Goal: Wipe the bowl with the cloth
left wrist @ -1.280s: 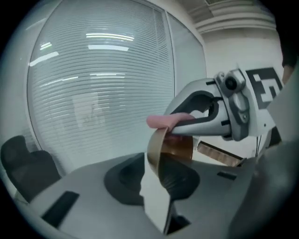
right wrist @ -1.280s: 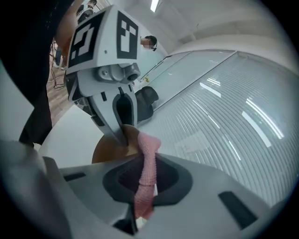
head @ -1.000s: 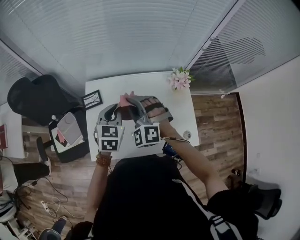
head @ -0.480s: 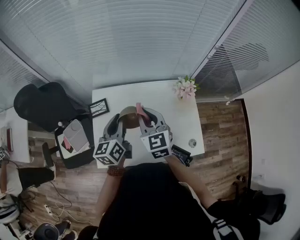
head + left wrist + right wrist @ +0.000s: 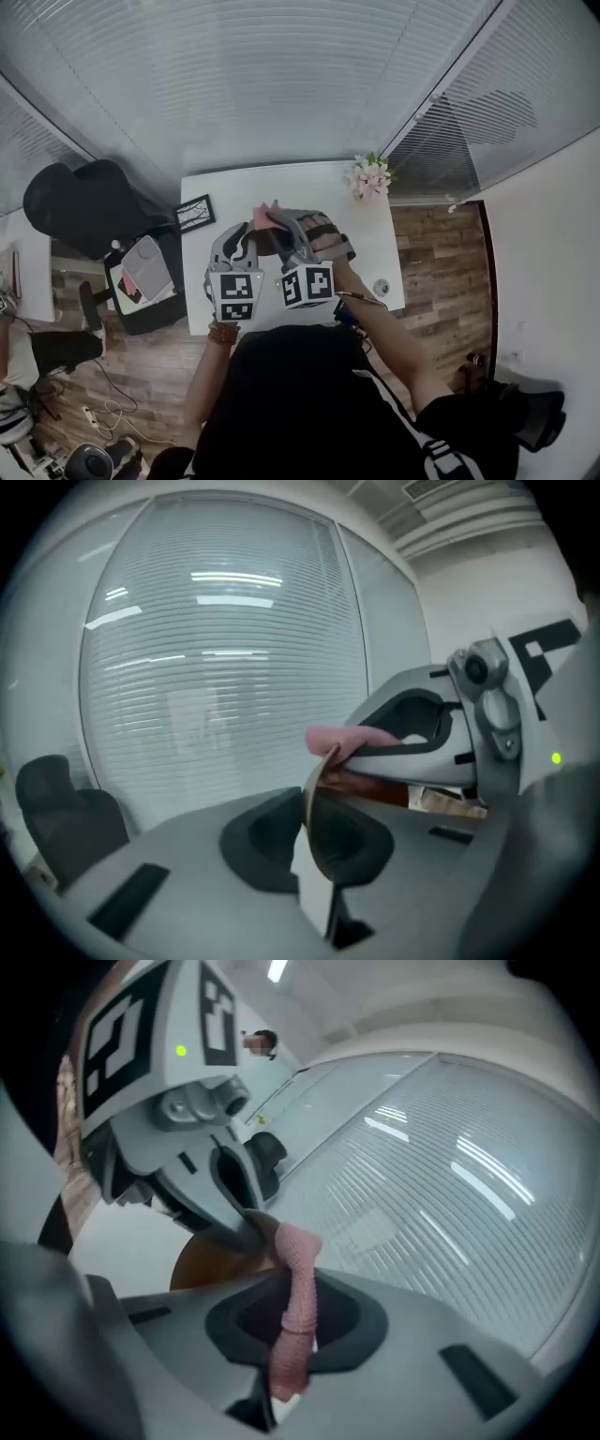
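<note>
I hold a brown bowl [image 5: 269, 242] up above the white table [image 5: 323, 192], on its edge between my two grippers. The left gripper [image 5: 242, 242] is shut on the bowl's rim [image 5: 317, 803], on which its jaws have just closed further. In the right gripper view the right gripper [image 5: 291, 1344] is shut on a pink cloth [image 5: 298, 1302] that stands up out of its jaws. The cloth [image 5: 339, 737] lies folded over the bowl's top edge, where the right gripper [image 5: 279, 223] presses it against the bowl [image 5: 208, 1265].
A pot of pink flowers [image 5: 369, 176] stands at the table's far right corner, a framed picture [image 5: 193, 213] at its left edge and a small round thing [image 5: 381, 287] near its front right. A black chair [image 5: 70, 202] and a bin of items [image 5: 141, 272] stand left of the table.
Half a second ago the left gripper's cube was tilted and the bowl's brown inside showed. Now the cube sits square, and the cloth has shifted left along the rim.
</note>
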`<state>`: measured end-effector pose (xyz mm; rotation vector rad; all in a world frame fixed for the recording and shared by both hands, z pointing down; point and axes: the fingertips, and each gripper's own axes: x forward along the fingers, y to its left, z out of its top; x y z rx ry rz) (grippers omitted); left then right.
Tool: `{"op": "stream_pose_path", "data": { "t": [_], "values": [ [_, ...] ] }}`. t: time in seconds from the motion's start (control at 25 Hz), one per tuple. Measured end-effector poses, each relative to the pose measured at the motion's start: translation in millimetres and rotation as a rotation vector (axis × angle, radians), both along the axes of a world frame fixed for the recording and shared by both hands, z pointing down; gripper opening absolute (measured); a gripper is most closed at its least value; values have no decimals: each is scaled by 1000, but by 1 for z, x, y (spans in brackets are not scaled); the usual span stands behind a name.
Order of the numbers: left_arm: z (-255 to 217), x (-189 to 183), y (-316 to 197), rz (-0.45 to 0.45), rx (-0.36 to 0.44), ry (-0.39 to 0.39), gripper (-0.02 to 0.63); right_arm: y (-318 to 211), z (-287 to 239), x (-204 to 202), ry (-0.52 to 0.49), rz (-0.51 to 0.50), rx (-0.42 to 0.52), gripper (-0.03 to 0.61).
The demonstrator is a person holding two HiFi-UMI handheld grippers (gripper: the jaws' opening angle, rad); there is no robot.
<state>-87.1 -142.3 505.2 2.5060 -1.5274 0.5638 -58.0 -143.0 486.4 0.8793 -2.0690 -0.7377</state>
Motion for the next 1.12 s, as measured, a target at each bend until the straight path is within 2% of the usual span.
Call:
{"op": "stream_pose_path", "data": {
  "t": [0.12,0.28,0.32,0.36,0.4,0.44,0.48,0.52,0.56,0.6,0.64,0.68,0.72,0.8,0.88,0.96,1.04,1.12],
  "values": [
    [-14,-8,-3,-91,-2,218,42,-10,-3,14,-293,146,-135,34],
    [-27,-24,-2,-162,21,425,46,-9,-1,26,-698,297,-330,29],
    [-24,-26,-1,-170,-2,485,55,-7,1,26,-761,315,-375,29],
    [-16,-26,0,-165,-35,508,64,-6,4,27,-759,321,-394,29],
    [-5,-23,1,-142,-73,481,66,-6,8,28,-682,311,-373,28],
    [8,-18,1,-107,-109,404,60,-8,12,30,-547,284,-313,26],
    [21,-14,1,-68,-129,291,57,-9,15,30,-381,240,-231,26],
    [28,-10,2,-30,-120,156,102,-10,18,27,-215,183,-148,26],
    [31,-7,2,4,-86,18,154,-8,19,22,-77,122,-80,25],
    [29,-3,3,32,-42,-100,160,-6,17,15,13,67,-34,26],
    [27,1,3,48,-9,-175,74,-3,14,9,62,26,-7,26],
    [25,3,2,51,3,-194,50,0,11,5,85,0,9,25],
    [21,2,0,42,-2,-162,35,2,7,3,90,-13,20,26],
    [8,-3,-3,6,-10,-36,12,1,-1,0,38,2,30,31],
    [-4,-9,-5,-42,-2,78,14,-7,-4,2,-103,72,-19,29],
    [-7,-15,-7,-99,-40,251,45,-13,1,10,-303,175,-128,31],
    [-3,-23,-7,-153,-99,462,54,-12,6,17,-484,280,-210,29],
    [5,-29,-3,-196,-148,648,54,-9,10,20,-600,350,-257,31]
  ]
}}
